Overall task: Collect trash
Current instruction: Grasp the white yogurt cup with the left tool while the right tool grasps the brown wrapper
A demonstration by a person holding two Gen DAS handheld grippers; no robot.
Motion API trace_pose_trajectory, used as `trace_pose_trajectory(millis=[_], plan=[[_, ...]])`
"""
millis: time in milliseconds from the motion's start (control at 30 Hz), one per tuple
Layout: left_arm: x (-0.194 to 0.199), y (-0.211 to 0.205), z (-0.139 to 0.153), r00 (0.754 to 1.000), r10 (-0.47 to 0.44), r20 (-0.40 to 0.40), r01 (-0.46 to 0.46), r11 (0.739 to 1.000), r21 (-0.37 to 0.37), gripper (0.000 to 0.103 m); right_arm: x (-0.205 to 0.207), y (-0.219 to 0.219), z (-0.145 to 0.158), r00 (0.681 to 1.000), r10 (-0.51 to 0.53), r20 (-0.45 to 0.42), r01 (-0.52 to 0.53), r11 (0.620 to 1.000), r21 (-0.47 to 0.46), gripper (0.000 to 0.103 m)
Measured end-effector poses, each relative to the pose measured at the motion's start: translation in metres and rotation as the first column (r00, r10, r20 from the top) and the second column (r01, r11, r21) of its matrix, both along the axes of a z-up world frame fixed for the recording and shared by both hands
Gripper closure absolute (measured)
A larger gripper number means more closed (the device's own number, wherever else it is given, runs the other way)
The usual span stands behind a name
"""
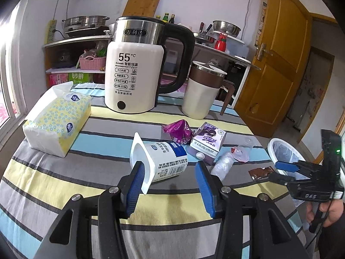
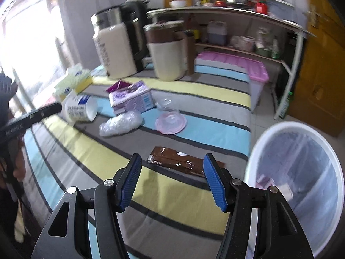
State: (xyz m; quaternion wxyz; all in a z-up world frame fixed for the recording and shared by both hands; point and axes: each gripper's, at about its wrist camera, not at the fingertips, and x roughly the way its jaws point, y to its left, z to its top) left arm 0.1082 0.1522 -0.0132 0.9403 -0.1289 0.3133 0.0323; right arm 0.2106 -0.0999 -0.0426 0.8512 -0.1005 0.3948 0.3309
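The left gripper stands wide open just before a white yogurt cup that lies on its side on the striped tablecloth; its mouth faces the left blue pad and the pads do not press on it. The right gripper is also wide open and holds nothing, with a flat brown sachet lying just beyond its tips. To its right, beside the table, stands a white trash bin with a clear liner; a few small pieces lie at the bottom, too blurred to name. Further on lie a crumpled clear plastic wrap, a pink lid, a purple carton and a magenta wrapper. At the back stand a tissue pack, a white kettle and a lidded mug; their contents are hidden.
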Motion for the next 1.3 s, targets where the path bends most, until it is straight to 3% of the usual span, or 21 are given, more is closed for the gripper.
trace_pose_trajectory(millis=[200,367,433,500,533,767,967,1100,1300], plan=[[-0.002,0.002,-0.002,1.0,-0.002,-0.004,0.002,1.0,-0.014,0.054,0.008,0.009,-0.011,0.999,0.045,0.031,-0.04,0.991,-0.125,0.043],[-0.003,0.003,-0.002,1.0,-0.002,-0.004,0.002,1.0,-0.021,0.054,0.014,0.013,-0.018,0.998,0.06,-0.003,-0.06,0.987,-0.146,0.043],[-0.003,0.003,-0.002,1.0,-0.001,-0.003,0.001,1.0,-0.021,0.054,0.013,0.014,-0.016,0.998,0.063,-0.031,-0.067,0.991,-0.119,0.053],[-0.003,0.004,-0.002,1.0,0.001,-0.002,-0.001,1.0,-0.022,0.054,0.008,0.016,-0.015,0.996,0.067,-0.053,-0.071,0.993,-0.093,0.075],[-0.003,0.004,-0.002,1.0,0.001,-0.002,-0.001,1.0,-0.023,0.054,0.005,0.018,-0.014,0.996,0.064,-0.069,-0.069,0.994,-0.083,0.076],[-0.003,0.005,-0.003,1.0,-0.002,-0.005,0.002,1.0,-0.02,0.054,-0.021,0.024,-0.011,0.982,0.111,-0.155,-0.108,0.994,0.028,0.076],[0.005,0.013,-0.002,1.0,-0.01,-0.009,0.01,1.0,0.008,0.054,-0.027,0.034,-0.01,0.991,0.097,-0.091,-0.098,0.995,-0.011,0.076],[0.016,0.018,-0.001,0.999,-0.036,-0.011,0.036,0.999,0.03,0.048,-0.024,0.038,-0.012,0.993,0.096,-0.069,-0.098,0.995,-0.018,0.065],[0.033,0.023,0.0,0.995,-0.095,0.004,0.094,0.994,0.056,0.043,-0.023,0.045,-0.01,0.992,0.125,-0.03,-0.126,0.992,-0.031,0.06]])
